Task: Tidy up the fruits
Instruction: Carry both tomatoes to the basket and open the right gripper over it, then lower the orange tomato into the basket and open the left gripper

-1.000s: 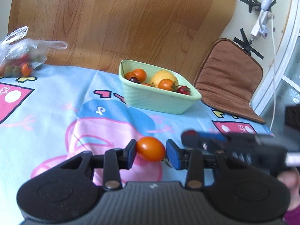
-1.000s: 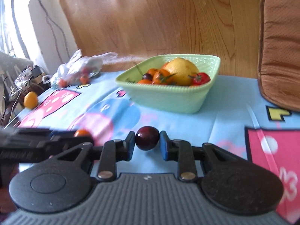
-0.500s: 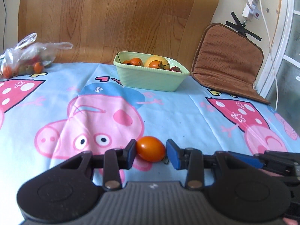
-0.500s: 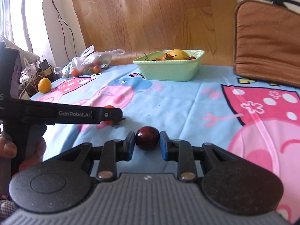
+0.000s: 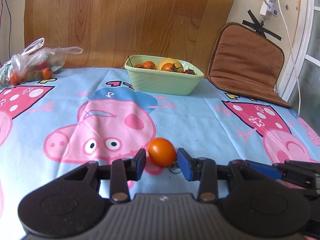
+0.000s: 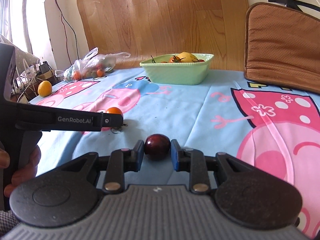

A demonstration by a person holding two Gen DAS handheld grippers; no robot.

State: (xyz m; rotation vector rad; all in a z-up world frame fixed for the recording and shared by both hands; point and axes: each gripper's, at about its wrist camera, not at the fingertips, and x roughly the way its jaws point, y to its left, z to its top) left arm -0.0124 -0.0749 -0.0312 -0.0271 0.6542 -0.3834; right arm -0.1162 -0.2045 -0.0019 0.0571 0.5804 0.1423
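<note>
Resting on the cartoon-pig tablecloth (image 5: 200, 120), the oval orange tomato (image 5: 162, 154) sits between the left gripper's (image 5: 161, 163) parted jaws, untouched. The right gripper (image 6: 157, 154) looks clamped on a dark red cherry tomato (image 6: 157, 147). At 12 o'clock, a pale green ribbed bowl (image 5: 164, 81) half hides its fruit.

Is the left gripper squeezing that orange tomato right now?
No, the left gripper is open, with a visible gap between each finger and the orange tomato resting on the tablecloth.
</note>
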